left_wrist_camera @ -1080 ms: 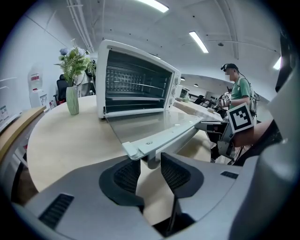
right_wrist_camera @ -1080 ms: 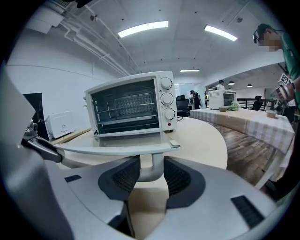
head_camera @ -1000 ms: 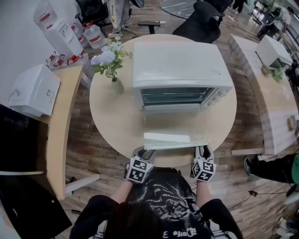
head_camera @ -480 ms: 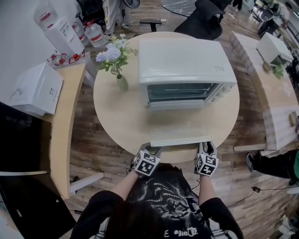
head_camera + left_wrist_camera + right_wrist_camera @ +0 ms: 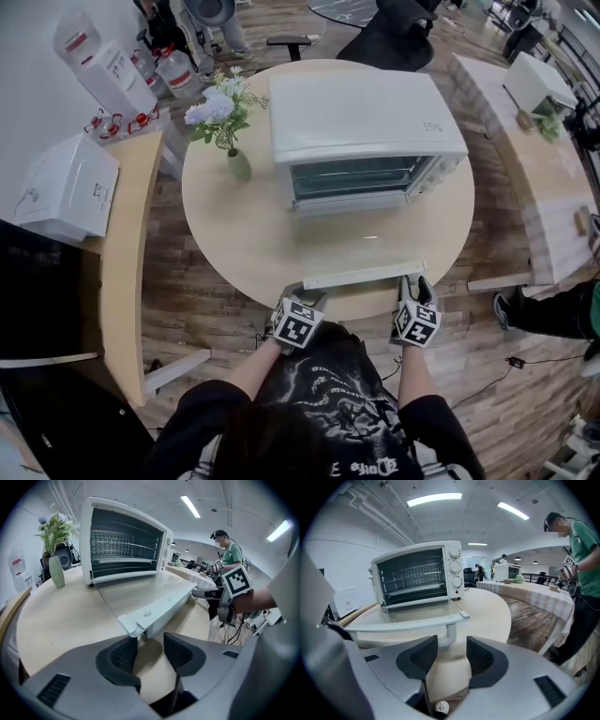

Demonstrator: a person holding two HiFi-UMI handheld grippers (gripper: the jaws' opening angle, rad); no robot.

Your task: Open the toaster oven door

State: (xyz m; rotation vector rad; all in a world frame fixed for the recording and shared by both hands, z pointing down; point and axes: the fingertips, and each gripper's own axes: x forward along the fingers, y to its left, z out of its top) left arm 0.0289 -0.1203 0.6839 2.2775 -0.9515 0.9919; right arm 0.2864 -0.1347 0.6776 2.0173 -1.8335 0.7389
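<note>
Left gripper, right gripper side by side, jaws opening, gripping nothing.

Black short-sleeve tee w/ white graphic print & lettering on front.

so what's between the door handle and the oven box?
Only the door's glass pane, swung down roughly level above the table, with nothing on it. It is clearest in the left gripper view; the head view shows it too.
</note>
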